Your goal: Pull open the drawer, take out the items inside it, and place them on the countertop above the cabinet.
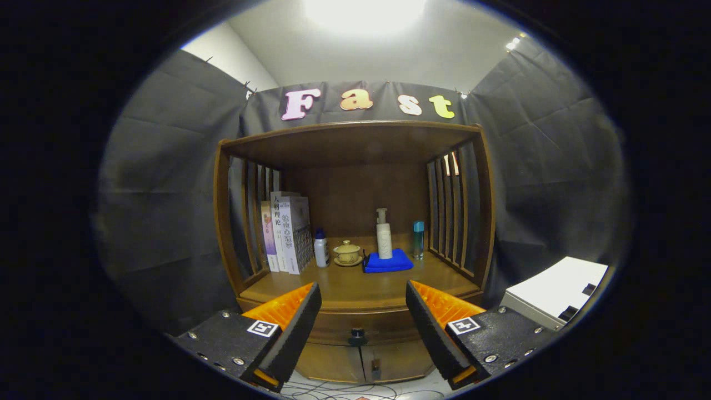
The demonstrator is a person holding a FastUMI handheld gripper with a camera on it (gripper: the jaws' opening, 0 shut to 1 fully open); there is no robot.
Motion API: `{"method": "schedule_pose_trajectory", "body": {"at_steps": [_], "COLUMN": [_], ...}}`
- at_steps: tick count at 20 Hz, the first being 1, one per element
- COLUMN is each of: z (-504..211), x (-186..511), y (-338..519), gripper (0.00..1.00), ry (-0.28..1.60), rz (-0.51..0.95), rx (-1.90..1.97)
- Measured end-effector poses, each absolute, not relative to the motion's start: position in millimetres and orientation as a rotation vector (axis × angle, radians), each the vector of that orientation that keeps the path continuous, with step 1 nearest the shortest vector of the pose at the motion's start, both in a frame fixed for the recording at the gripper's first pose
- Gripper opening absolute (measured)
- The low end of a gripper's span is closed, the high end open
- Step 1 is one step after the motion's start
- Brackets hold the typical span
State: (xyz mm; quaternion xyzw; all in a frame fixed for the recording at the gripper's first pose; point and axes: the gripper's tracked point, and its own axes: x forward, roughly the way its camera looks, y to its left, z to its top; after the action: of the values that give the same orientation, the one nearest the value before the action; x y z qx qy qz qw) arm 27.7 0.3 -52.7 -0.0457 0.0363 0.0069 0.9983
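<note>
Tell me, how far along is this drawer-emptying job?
Nothing looks done yet. The drawer under the countertop is shut, and its dark knob is untouched. In hand: the gripper has its jaws open and empty, lined up either side of the knob but short of it. Left: pull the drawer open, lift out whatever is inside, and set it on the countertop.

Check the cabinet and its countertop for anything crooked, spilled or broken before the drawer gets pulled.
Nothing stands out. The drawer is shut, its knob centred between the open gripper fingers. On the countertop the books, small bottle, lidded cup, pump bottle and teal bottle stand upright; the blue cloth lies folded.
</note>
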Motion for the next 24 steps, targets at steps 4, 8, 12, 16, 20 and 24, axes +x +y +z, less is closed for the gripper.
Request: {"method": "schedule_pose_trajectory", "body": {"at_steps": [4,8,12,16,20,24], "z": [-61.7,-88.0,-114.2,-151.4,-185.5,-216.5], "x": [37.6,43.4,35.0,38.8,56.0,72.7], "y": [15.8,32.6,47.9,40.6,23.0,8.7], "gripper": [0.95,0.95,0.96,0.95,0.95,0.95], "ry": [0.088,0.092,0.083,0.104,0.124,0.152], "rz": [0.088,0.129,0.152,0.114,0.069,0.039], "rx": [-0.154,-0.251,-0.252,-0.253,-0.239,-0.247]}}
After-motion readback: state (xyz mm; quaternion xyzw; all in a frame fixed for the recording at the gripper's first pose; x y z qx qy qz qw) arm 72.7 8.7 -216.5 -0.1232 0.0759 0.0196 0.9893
